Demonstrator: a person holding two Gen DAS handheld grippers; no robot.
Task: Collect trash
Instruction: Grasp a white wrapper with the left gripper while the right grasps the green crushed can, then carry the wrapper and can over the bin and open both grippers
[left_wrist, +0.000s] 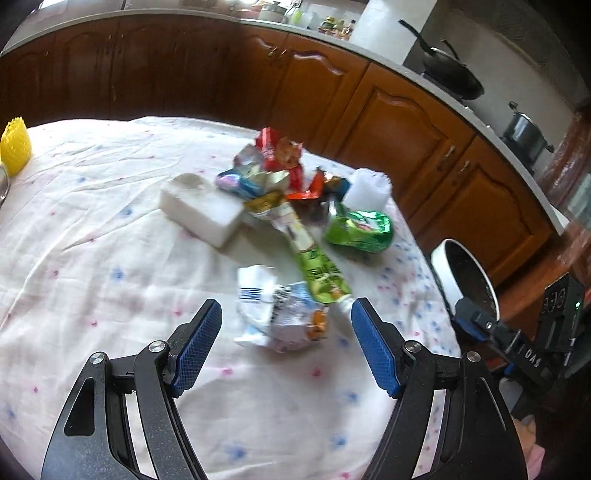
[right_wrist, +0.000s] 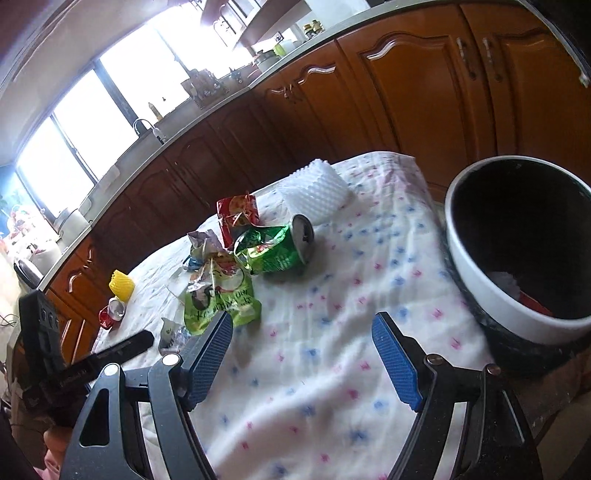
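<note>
left wrist view: your left tongs are spread wide, holding nothing, w/ a crumpled white wrapper lying between the tips on the tabletop. more wrappers & a green can sit beyond. right tongs also spread, nothing held, bin just right of them.

A wrinkled matt cloth is covering the desk; glossy foil wrappers and a shiny dented metal can are gleaming, cabinets showing polished wood.
</note>
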